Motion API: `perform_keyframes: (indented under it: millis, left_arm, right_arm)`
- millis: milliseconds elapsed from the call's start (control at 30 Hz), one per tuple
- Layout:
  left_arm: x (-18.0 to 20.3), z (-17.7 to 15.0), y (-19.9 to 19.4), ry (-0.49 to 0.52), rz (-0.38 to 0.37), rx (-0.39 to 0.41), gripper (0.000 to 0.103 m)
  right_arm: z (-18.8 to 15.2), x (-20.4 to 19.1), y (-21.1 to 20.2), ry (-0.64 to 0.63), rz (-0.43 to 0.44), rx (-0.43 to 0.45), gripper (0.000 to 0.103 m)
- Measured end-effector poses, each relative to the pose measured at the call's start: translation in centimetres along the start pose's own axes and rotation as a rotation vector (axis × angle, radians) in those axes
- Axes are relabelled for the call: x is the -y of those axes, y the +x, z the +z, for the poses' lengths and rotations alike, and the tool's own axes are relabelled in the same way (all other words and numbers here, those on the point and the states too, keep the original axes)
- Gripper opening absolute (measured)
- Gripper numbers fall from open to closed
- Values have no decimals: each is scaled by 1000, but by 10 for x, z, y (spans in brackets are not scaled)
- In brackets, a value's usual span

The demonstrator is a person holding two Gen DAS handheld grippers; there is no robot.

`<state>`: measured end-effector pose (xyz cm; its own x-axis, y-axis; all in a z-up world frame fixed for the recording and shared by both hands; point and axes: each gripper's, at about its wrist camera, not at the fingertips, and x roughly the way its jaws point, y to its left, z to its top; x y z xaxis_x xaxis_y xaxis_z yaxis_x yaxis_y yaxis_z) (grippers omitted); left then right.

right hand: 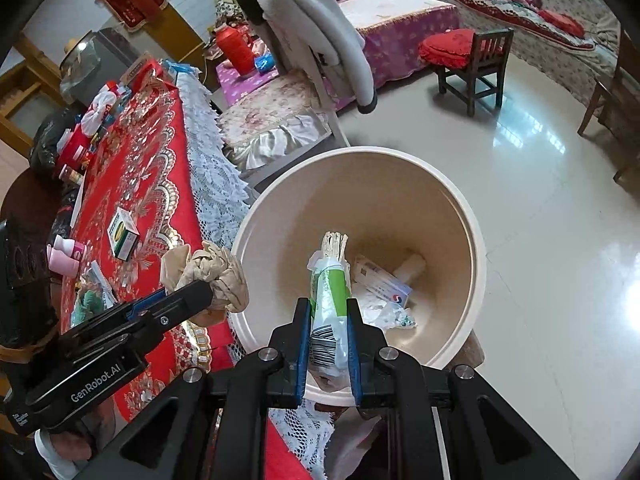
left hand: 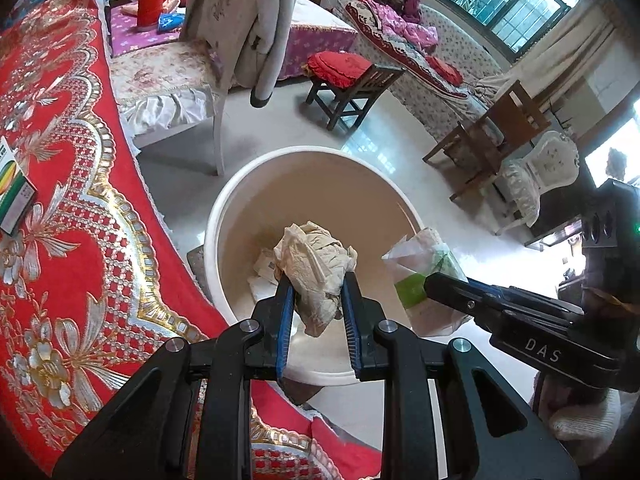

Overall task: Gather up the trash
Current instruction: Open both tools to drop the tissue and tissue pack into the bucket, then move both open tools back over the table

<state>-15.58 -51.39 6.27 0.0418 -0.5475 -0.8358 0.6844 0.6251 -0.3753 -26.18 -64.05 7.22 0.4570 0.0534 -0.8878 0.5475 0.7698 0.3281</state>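
Both grippers over the bin, each with trash

Left gripper [left hand: 316, 280] pinches a crumpled beige paper wad [left hand: 316, 264] above the cream bin [left hand: 224, 216]; at its 3 o'clock, right gripper [right hand: 329, 308] clamps a green-and-white wrapper [right hand: 330, 292] over the bin's litter.

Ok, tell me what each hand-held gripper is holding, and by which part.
The left hand-held gripper pinches a crumpled beige tissue wad across its lower middle. The right hand-held gripper clamps a green-and-white plastic wrapper at its barcode end.
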Motion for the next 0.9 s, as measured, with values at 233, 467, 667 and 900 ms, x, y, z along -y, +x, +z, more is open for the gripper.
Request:
perform_keyframes:
  millis: [233, 467, 667, 900]
  left_arm:
    - [-5, 3, 3, -42, -44, -8, 52]
    - [-9, -1, -6, -46, -27, -4, 52]
    - [-16, -3, -20, -50, 0, 28, 52]
    - [-30, -5, -44, -66, 20, 66, 52]
  right_arm:
    - [1, 3, -3, 22, -12, 19, 42]
    - [1, -3, -1, 19, -4, 12, 42]
    - [1, -14, 2, -2, -2, 8, 42]
    - [6, -36, 3, -26, 10, 17, 42]
